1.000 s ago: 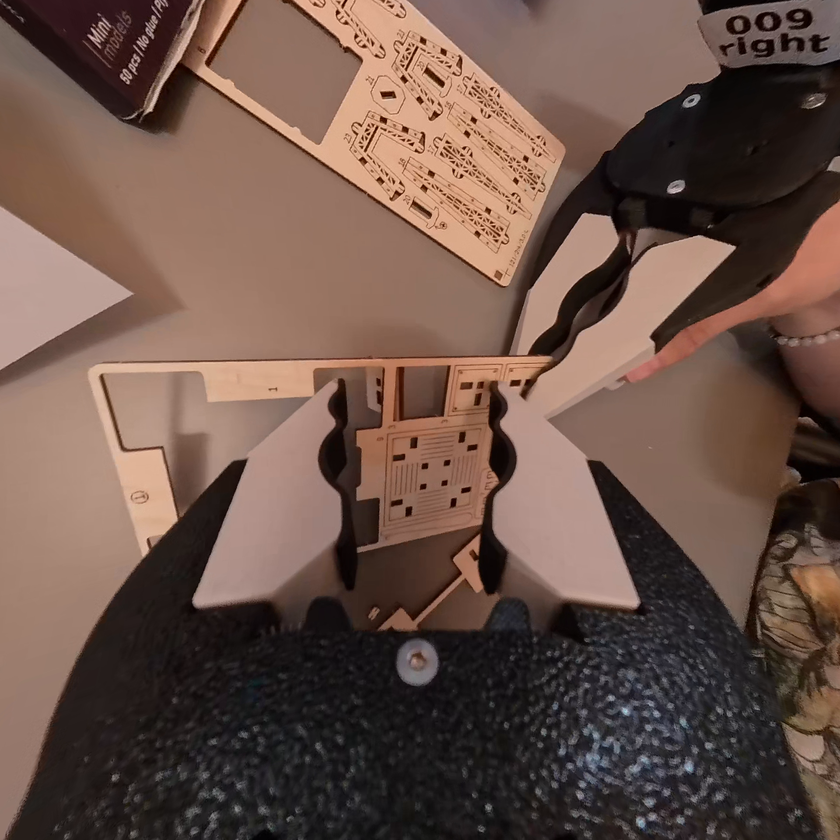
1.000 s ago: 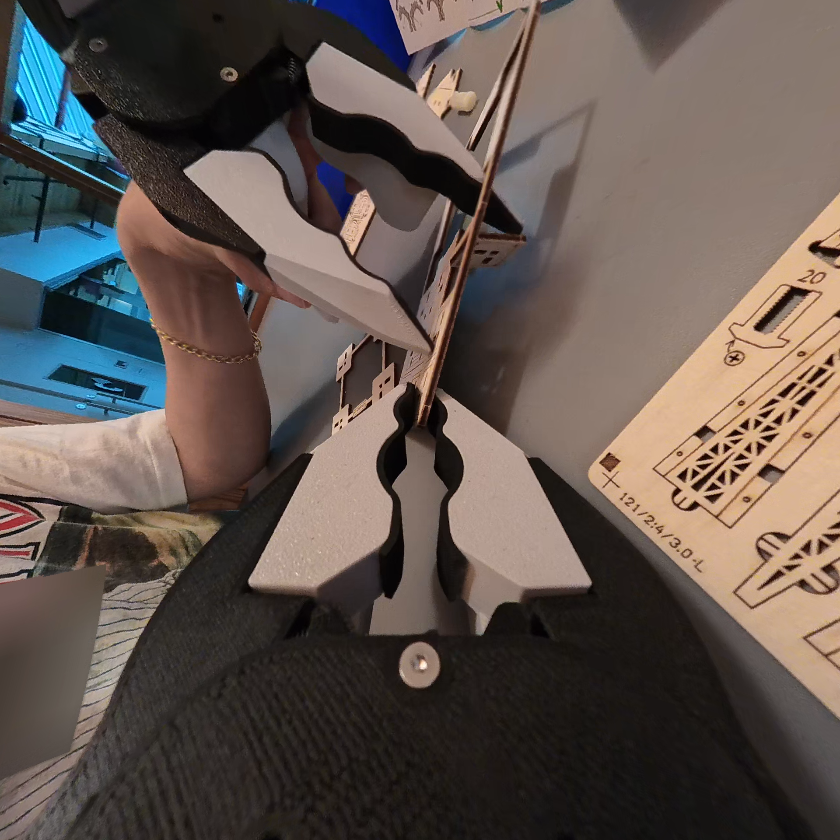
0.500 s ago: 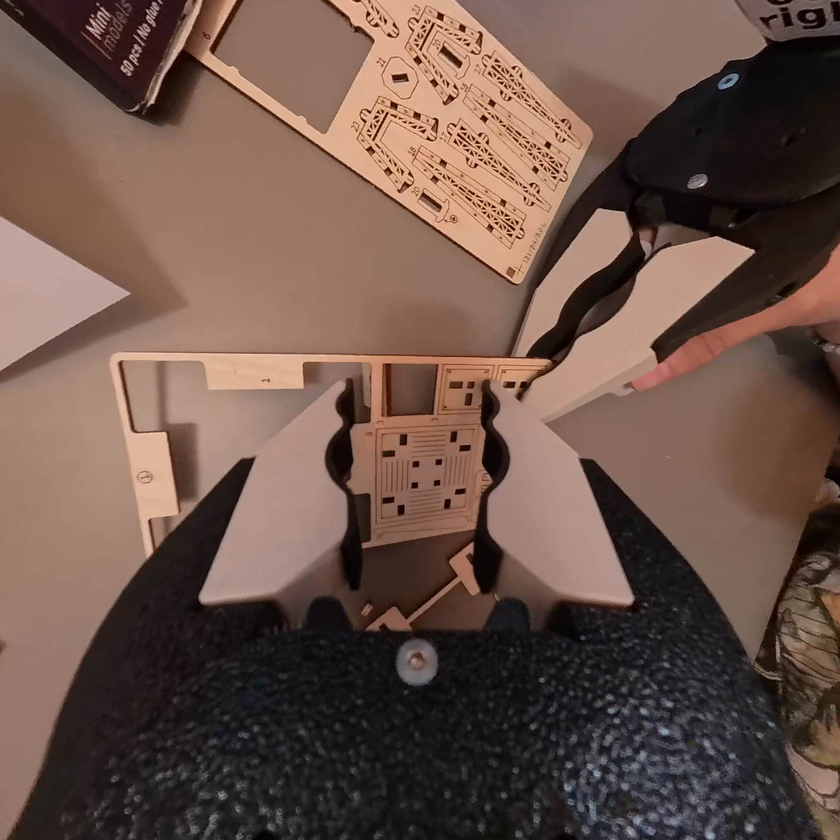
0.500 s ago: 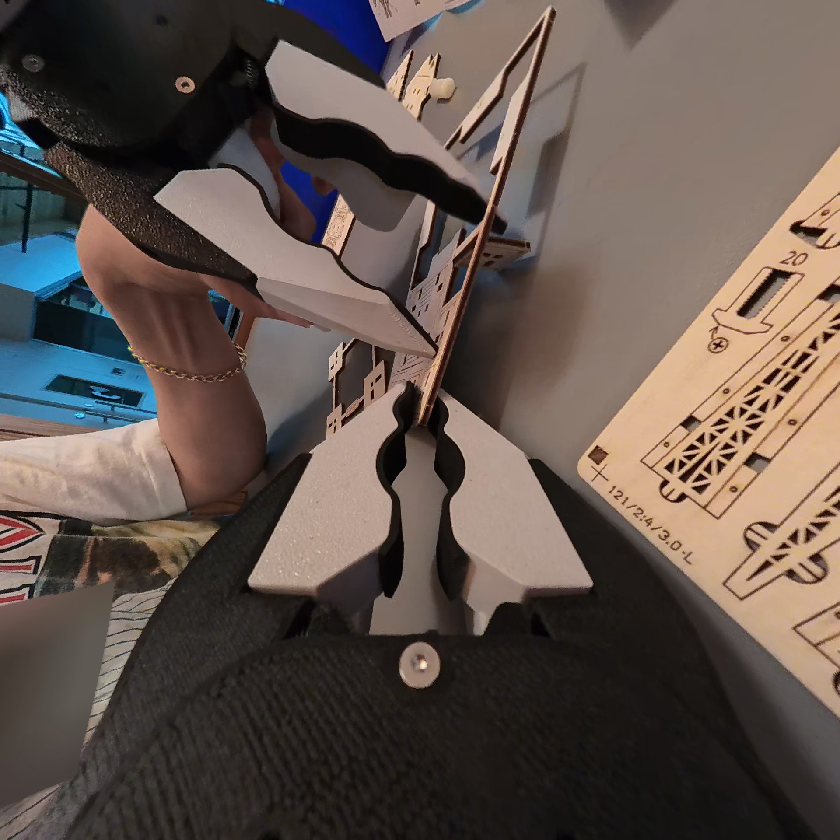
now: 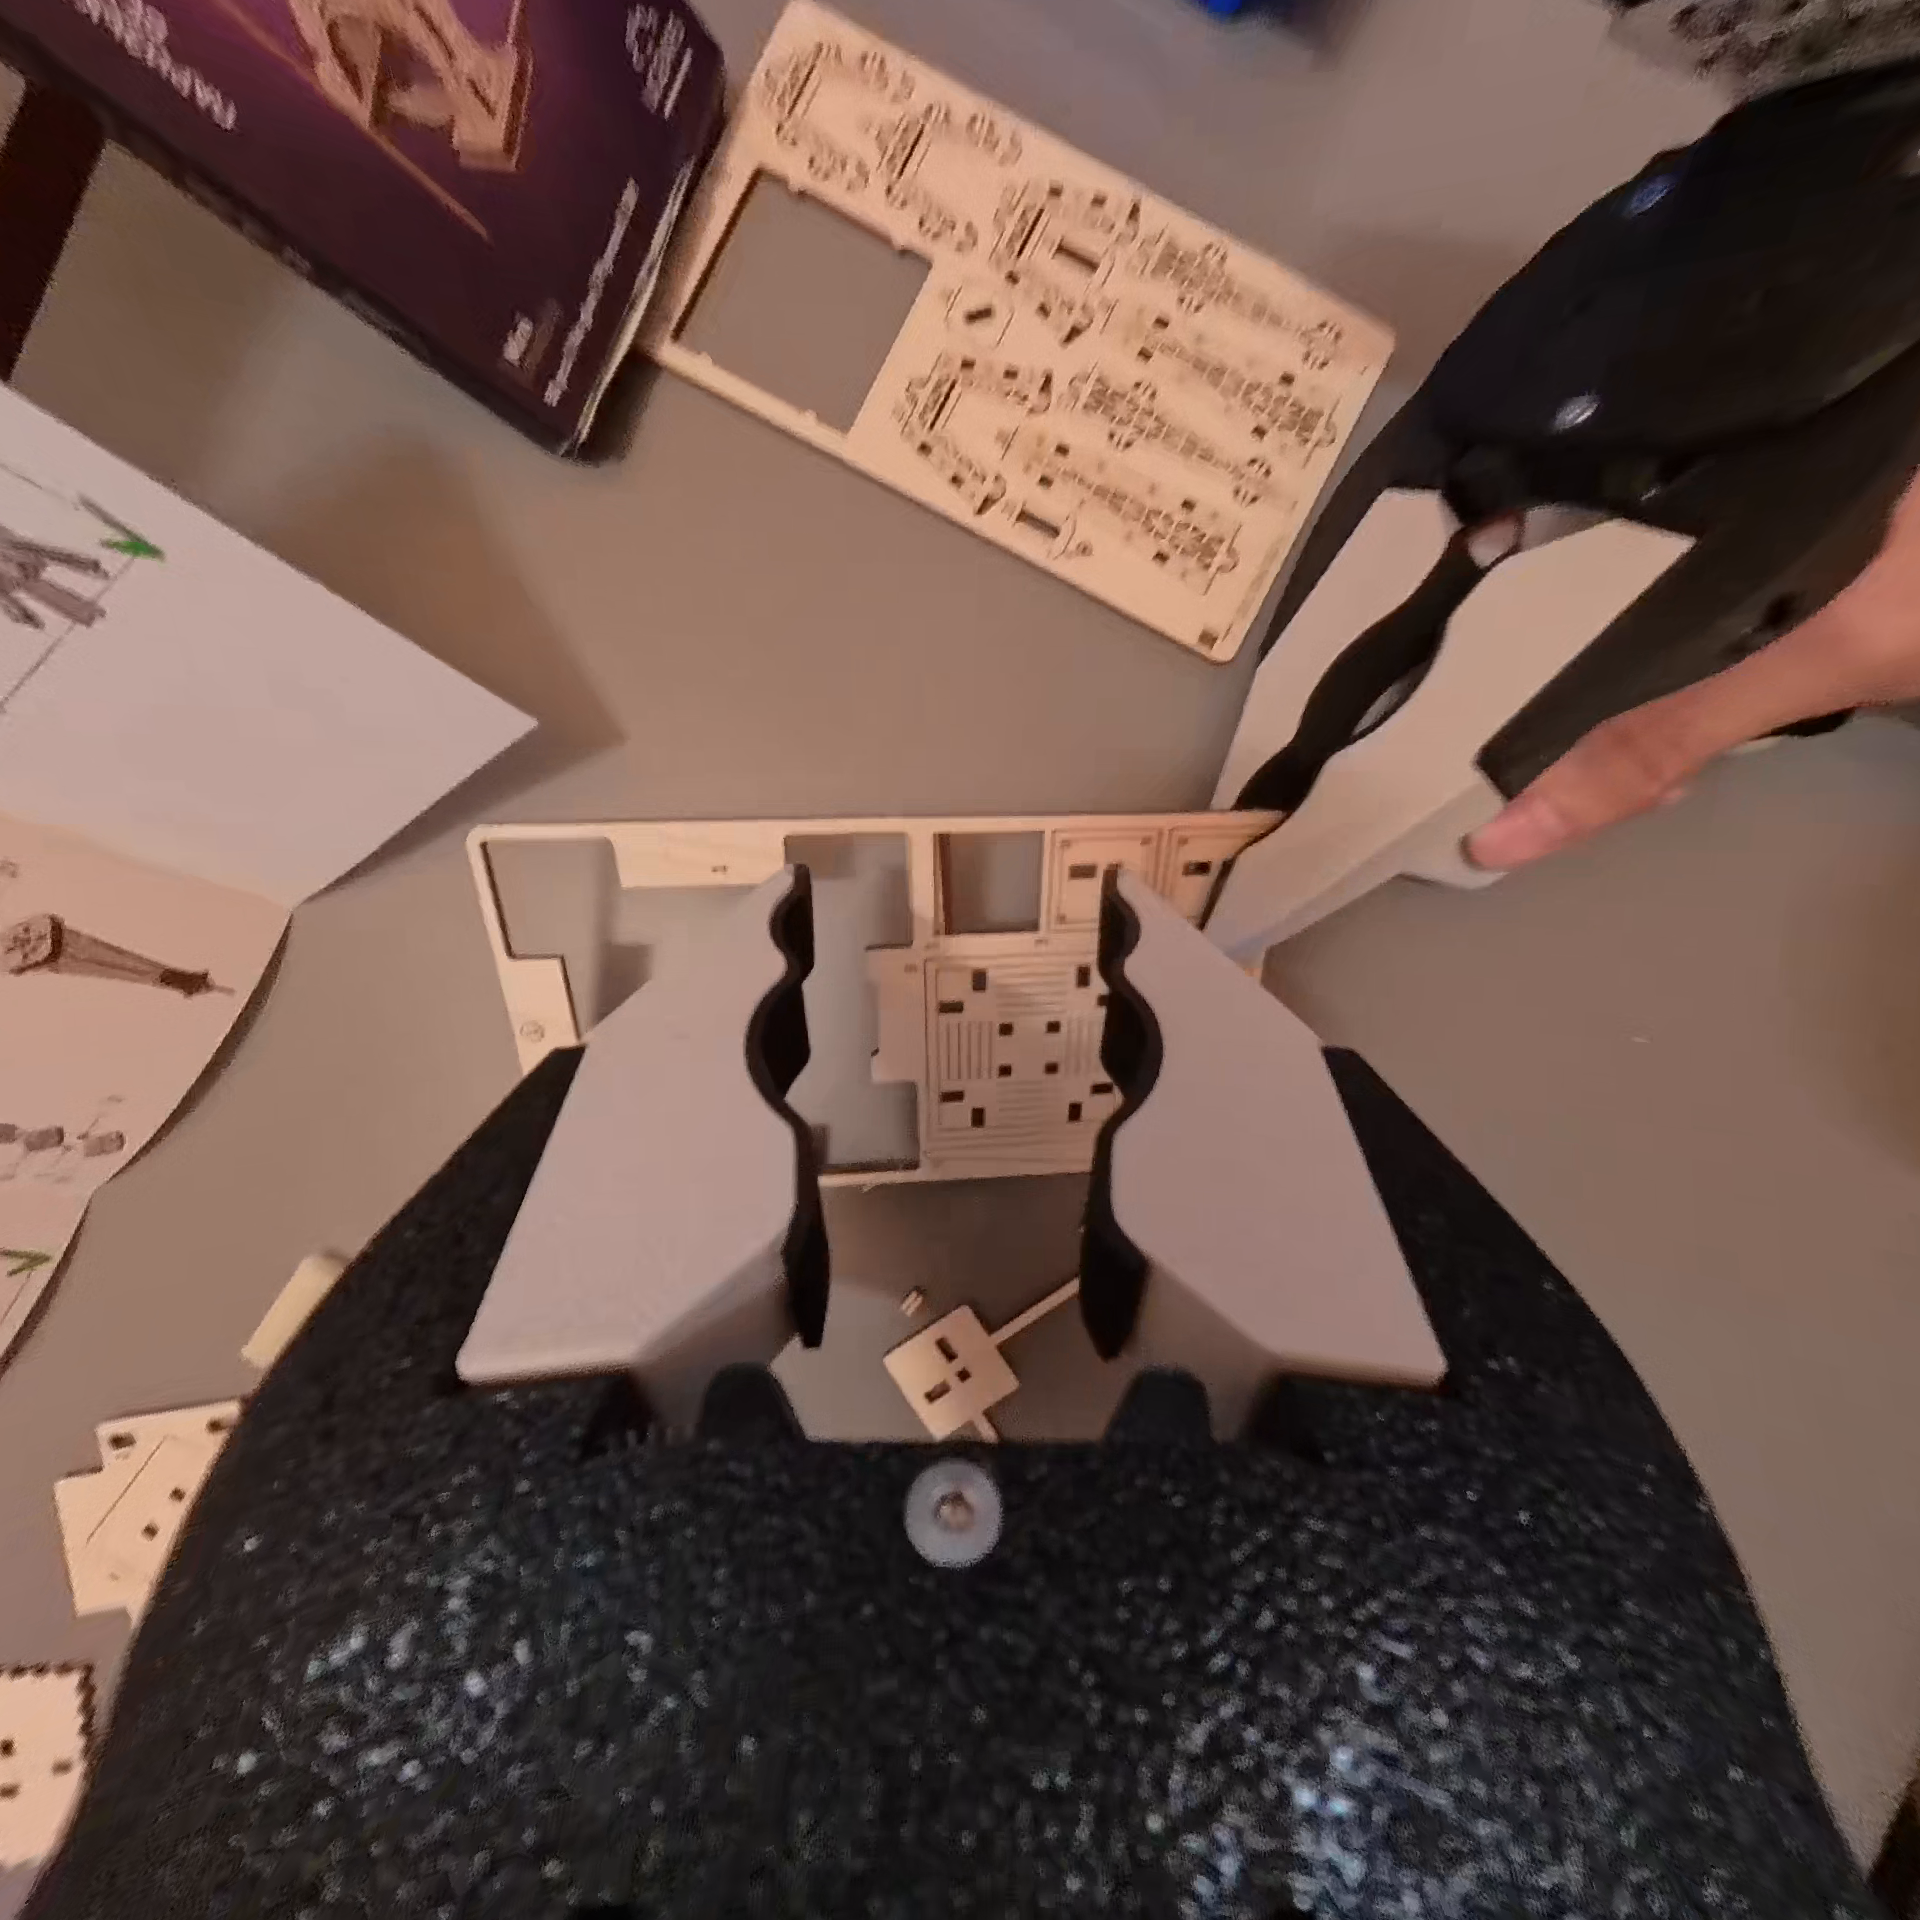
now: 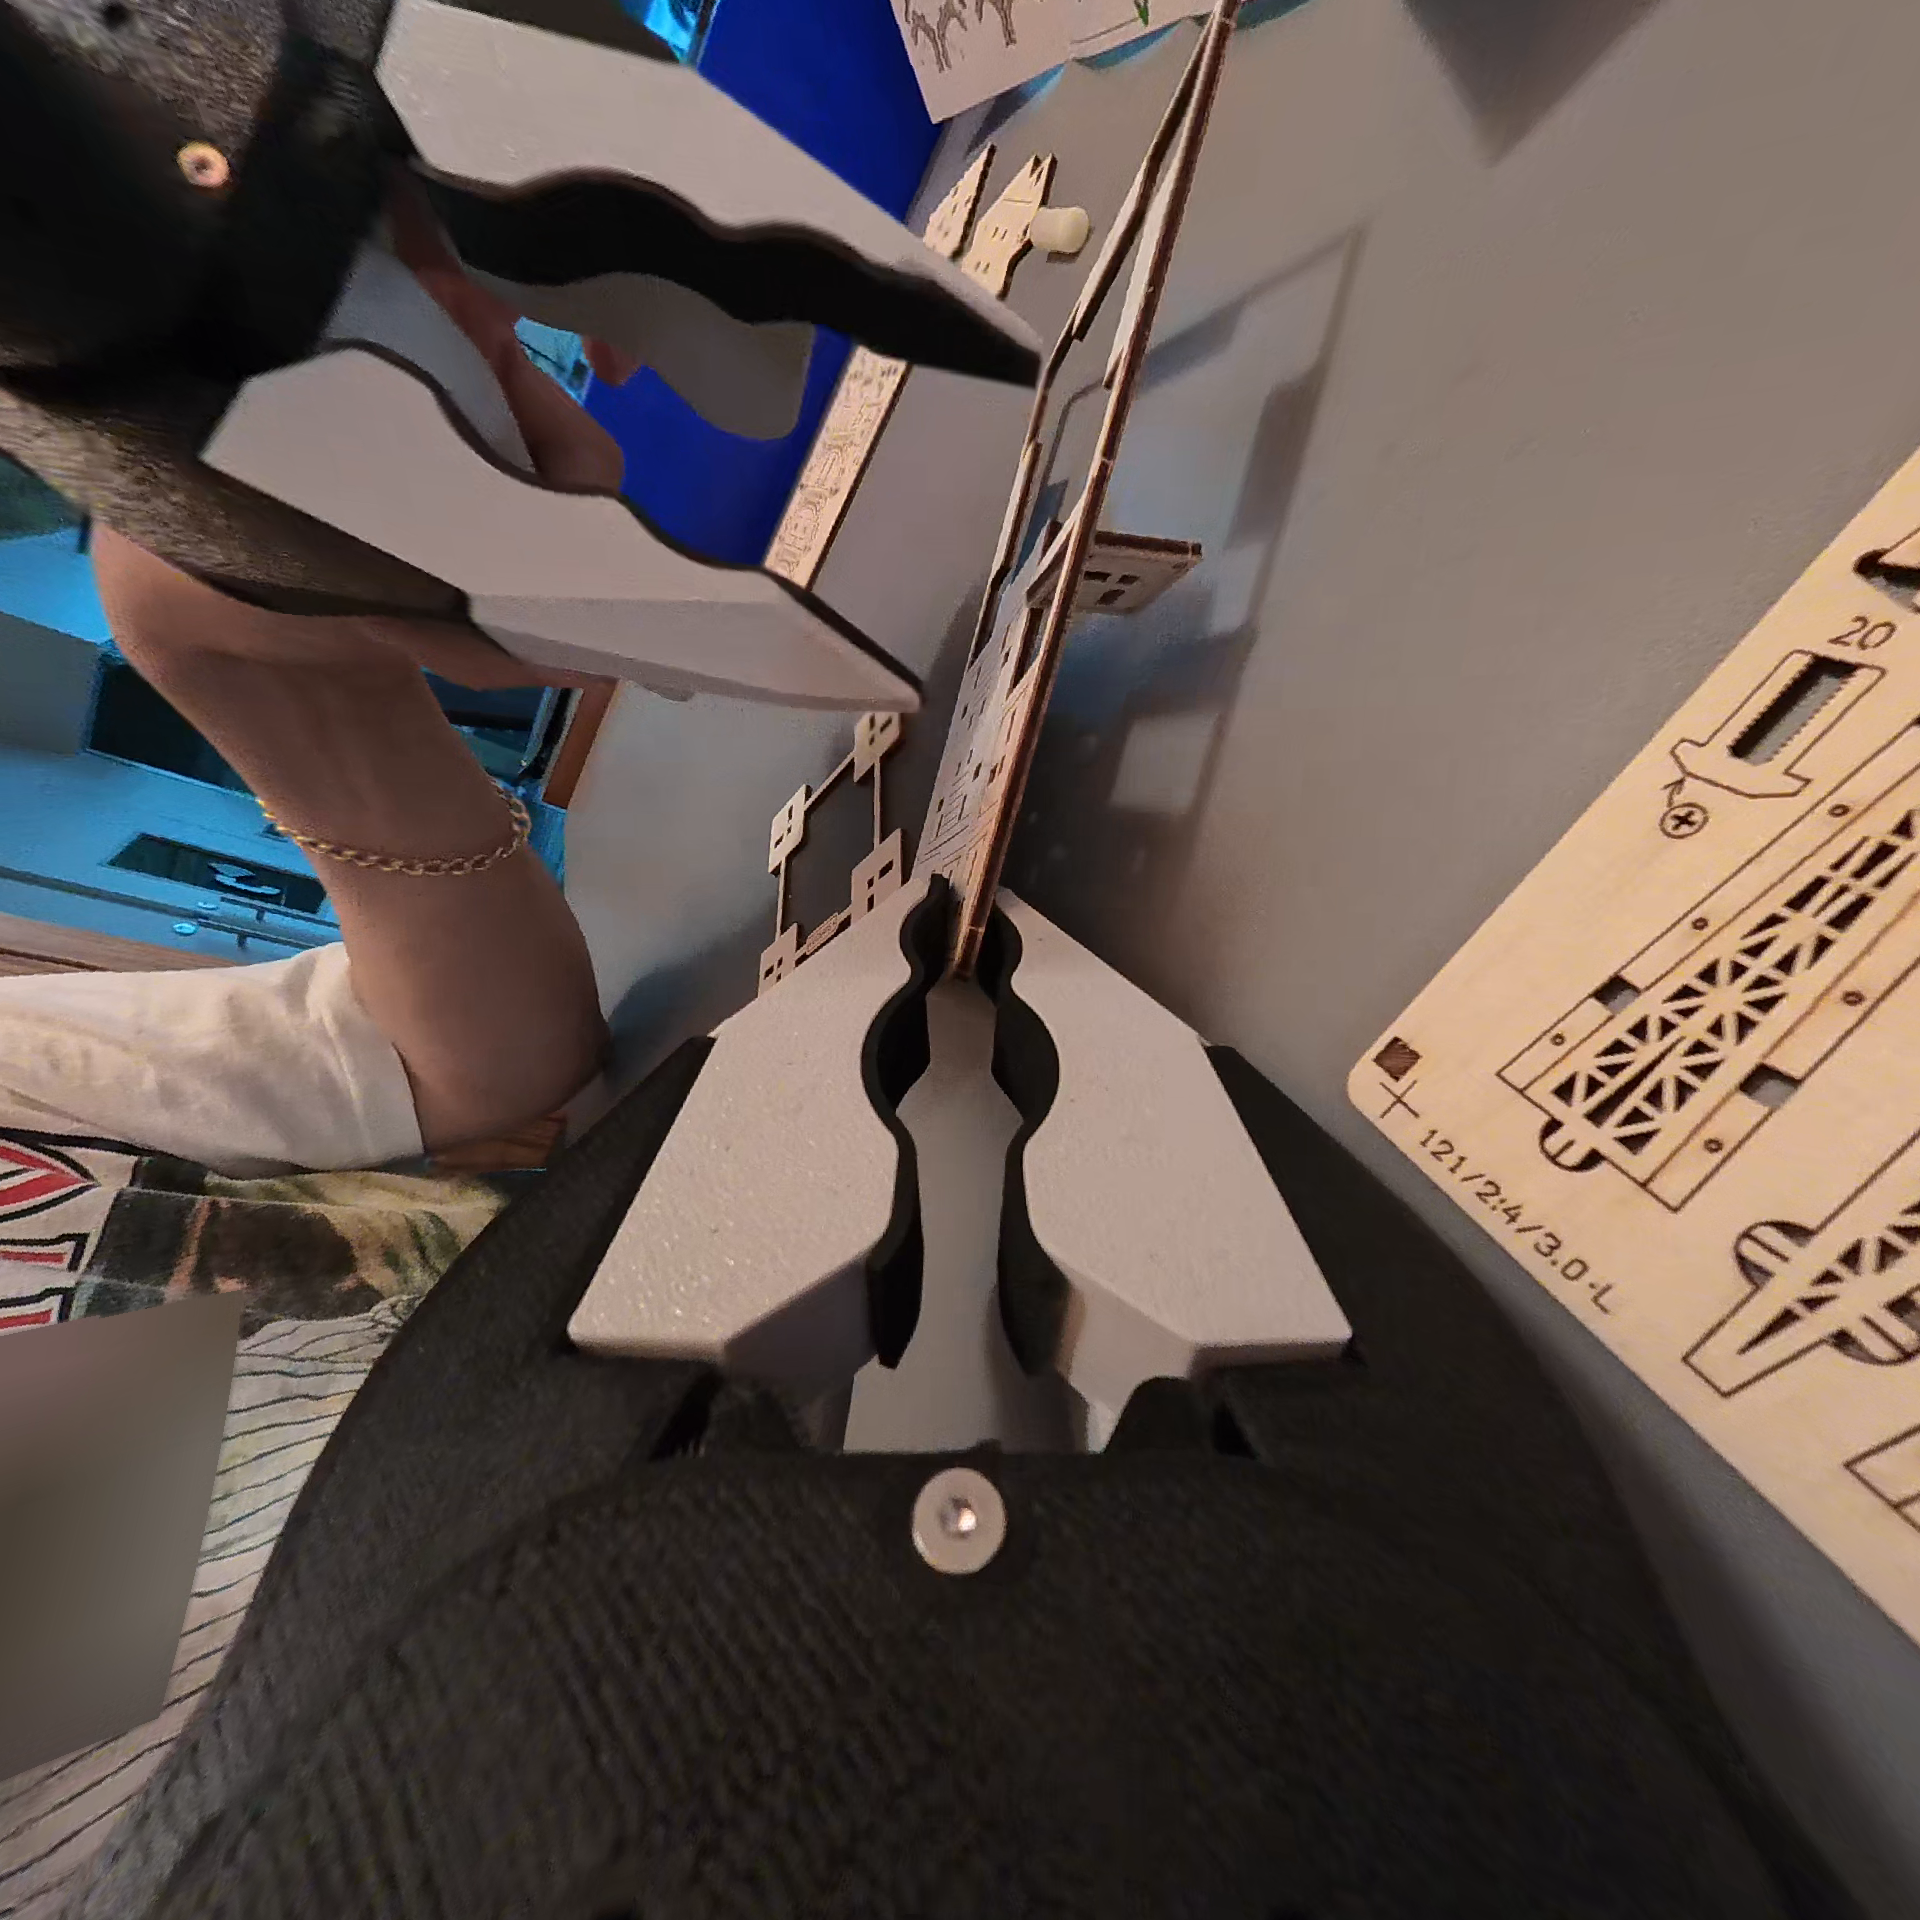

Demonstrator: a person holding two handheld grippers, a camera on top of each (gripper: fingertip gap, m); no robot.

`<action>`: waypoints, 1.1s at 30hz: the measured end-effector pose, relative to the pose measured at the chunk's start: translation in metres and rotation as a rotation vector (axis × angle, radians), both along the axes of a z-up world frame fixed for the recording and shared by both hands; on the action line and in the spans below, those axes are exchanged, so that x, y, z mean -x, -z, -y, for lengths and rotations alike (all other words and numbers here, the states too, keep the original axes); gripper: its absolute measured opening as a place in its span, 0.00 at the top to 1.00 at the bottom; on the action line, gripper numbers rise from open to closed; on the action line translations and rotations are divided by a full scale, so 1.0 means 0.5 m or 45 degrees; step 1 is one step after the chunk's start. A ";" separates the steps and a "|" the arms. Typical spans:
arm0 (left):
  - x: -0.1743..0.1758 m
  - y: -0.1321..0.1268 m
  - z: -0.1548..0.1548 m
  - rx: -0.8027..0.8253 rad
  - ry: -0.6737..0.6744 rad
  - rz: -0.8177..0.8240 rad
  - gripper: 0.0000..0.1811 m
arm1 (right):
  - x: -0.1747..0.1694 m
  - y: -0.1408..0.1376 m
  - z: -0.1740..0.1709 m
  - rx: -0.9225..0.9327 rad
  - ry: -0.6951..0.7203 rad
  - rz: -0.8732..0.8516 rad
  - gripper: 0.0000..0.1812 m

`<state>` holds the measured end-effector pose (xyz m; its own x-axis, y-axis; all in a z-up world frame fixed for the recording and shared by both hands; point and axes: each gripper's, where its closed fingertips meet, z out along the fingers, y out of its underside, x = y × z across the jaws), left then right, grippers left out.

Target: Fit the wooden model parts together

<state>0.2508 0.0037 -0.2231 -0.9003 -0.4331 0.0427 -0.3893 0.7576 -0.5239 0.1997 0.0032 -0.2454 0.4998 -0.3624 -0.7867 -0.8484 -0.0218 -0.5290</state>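
Grey surface [image 5: 1455,1143] is carrying a purple box [image 5: 416,187], a flat wooden parts sheet [image 5: 1039,343], paper sheets [image 5: 208,707], and loose wooden pieces [image 5: 951,1371].

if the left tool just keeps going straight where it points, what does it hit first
Probably the square slotted panel in the wooden sheet that the right tool pinches by a corner. It lies between the open left tool's fingers, though depth is unclear.

Printed codes, part numbers on wooden sheet [image 6: 1704,997]; white lettering on purple box [image 5: 416,156], blurred.
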 end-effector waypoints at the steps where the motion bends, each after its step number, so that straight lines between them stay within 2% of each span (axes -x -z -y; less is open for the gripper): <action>1: 0.004 -0.002 0.007 0.015 0.015 -0.010 0.71 | 0.000 0.000 0.000 -0.001 -0.001 0.001 0.98; 3: 0.008 0.009 0.010 -0.010 0.021 -0.042 0.67 | 0.000 -0.001 0.000 -0.004 -0.002 0.002 0.98; 8: 0.012 0.039 0.010 -0.067 0.029 -0.083 0.64 | 0.002 -0.001 0.000 -0.003 -0.006 0.001 0.98; 13: 0.010 0.042 0.011 -0.069 0.037 -0.074 0.65 | 0.002 0.001 0.000 0.007 -0.003 -0.002 0.98; 16: 0.018 0.047 0.017 -0.059 0.069 -0.108 0.71 | 0.000 0.007 0.001 0.029 0.004 -0.013 0.98; 22: 0.016 0.054 0.017 -0.002 0.052 -0.168 0.69 | -0.001 0.009 0.002 0.037 0.012 -0.026 0.98; 27: 0.011 0.035 -0.014 -0.028 0.036 -0.109 0.66 | 0.001 0.001 0.000 0.003 -0.002 -0.003 0.98; 30: 0.013 0.012 -0.006 0.020 0.038 -0.075 0.66 | 0.001 0.000 0.000 0.002 -0.002 -0.001 0.98; 33: 0.012 0.045 -0.005 -0.074 0.049 -0.070 0.65 | 0.001 0.000 0.000 0.001 -0.004 -0.001 0.98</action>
